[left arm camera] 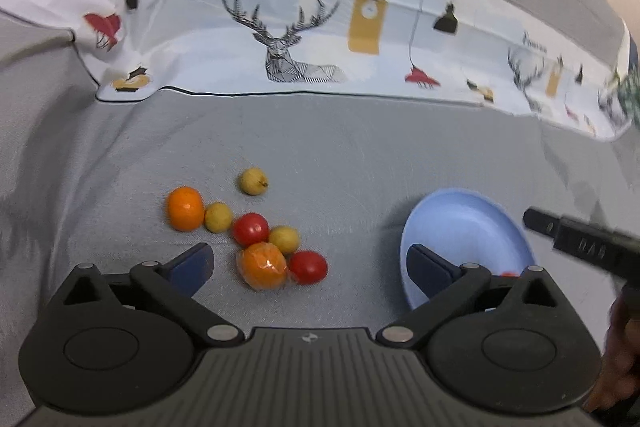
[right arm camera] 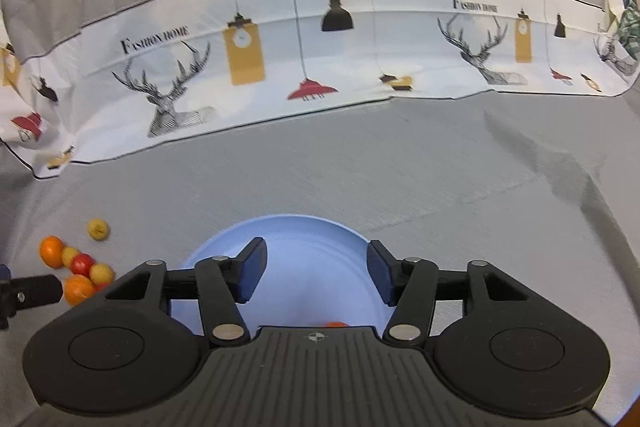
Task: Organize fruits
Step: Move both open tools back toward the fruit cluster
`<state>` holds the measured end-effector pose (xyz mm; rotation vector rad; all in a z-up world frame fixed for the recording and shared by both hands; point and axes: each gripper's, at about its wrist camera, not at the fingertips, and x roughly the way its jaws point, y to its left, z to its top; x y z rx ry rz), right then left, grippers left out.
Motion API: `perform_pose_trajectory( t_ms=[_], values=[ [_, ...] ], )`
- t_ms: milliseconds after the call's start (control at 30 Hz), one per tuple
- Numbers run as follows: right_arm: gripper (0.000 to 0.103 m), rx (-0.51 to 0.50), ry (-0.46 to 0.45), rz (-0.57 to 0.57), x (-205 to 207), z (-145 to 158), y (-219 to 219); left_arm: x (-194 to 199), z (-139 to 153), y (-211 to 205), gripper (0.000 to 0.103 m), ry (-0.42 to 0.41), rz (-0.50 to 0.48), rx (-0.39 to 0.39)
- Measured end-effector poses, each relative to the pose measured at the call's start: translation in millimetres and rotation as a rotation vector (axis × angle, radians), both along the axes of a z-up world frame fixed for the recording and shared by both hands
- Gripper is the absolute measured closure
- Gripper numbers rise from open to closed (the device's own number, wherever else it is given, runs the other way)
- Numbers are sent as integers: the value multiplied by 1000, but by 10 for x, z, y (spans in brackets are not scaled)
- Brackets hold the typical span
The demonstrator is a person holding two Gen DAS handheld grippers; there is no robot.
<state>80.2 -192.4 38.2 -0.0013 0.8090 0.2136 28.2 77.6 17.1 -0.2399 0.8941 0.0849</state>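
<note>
Loose fruit lies in a cluster on the grey cloth: an orange (left arm camera: 183, 213), a plastic-wrapped orange (left arm camera: 265, 265), two red tomatoes (left arm camera: 251, 229) (left arm camera: 308, 267) and three small yellow fruits, one apart at the back (left arm camera: 253, 180). My left gripper (left arm camera: 310, 259) hangs wide open above the near side of this cluster, holding nothing. The light blue bowl (left arm camera: 468, 227) (right arm camera: 304, 235) stands to the right. My right gripper (right arm camera: 316, 255) is open above it with nothing between its fingers. A red-orange fruit (right arm camera: 336, 324) peeks from the bowl, mostly hidden by the gripper body.
A white cloth printed with deer and lamps (right arm camera: 320, 39) is folded across the back over the grey cloth (right arm camera: 440, 167). One finger of the right gripper (left arm camera: 580, 243) and a hand (left arm camera: 624, 327) show at the left view's right edge.
</note>
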Motion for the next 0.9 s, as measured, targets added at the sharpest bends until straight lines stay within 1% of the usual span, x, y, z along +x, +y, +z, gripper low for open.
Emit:
perform_pose_trajectory(
  t_ms=[100, 233, 300, 333, 367, 433, 467, 500, 533, 567, 600, 633, 667, 700, 733, 767, 900],
  values=[
    [43, 7, -11, 12, 0, 11, 46, 13, 70, 58, 0, -18, 31, -42],
    [42, 16, -13, 21, 6, 11, 70, 45, 87, 99, 0, 11, 55, -24],
    [42, 21, -14, 21, 5, 14, 70, 22, 87, 155, 0, 5, 72, -16],
    [42, 25, -15, 22, 6, 18, 74, 0, 101, 209, 0, -9, 79, -30],
    [42, 30, -16, 23, 5, 20, 79, -40, 124, 294, 0, -40, 91, -60],
    [42, 43, -20, 30, 1, 26, 97, -104, 164, 462, 0, -80, 144, -115],
    [42, 50, -22, 35, -9, 30, 112, -126, 162, 565, 0, -83, 184, -136],
    [42, 58, -25, 45, -18, 33, 135, -130, 146, 640, 3, -70, 217, -138],
    [42, 67, -27, 60, -21, 33, 164, -133, 125, 714, 16, -55, 257, -137],
    [45, 76, -26, 79, -20, 33, 202, -143, 102, 809, 26, -44, 300, -153],
    [48, 84, -26, 97, -17, 33, 240, -145, 87, 887, 42, -38, 324, -175],
    [59, 98, -25, 123, -15, 33, 292, -147, 65, 961, 63, -33, 344, -196],
    [64, 112, -23, 148, -14, 29, 344, -141, 54, 1005, 75, -27, 357, -200],
    [75, 128, -18, 179, -17, 18, 404, -127, 44, 1046, 88, -15, 370, -188],
    [85, 145, -12, 205, -15, 7, 463, -114, 38, 1067, 89, -4, 381, -170],
    [90, 160, -7, 229, -21, -3, 525, -105, 25, 1092, 89, 7, 388, -158],
    [91, 198, 30, 326, -78, -72, 843, -30, -60, 1201, 90, 36, 411, -197]
  ],
)
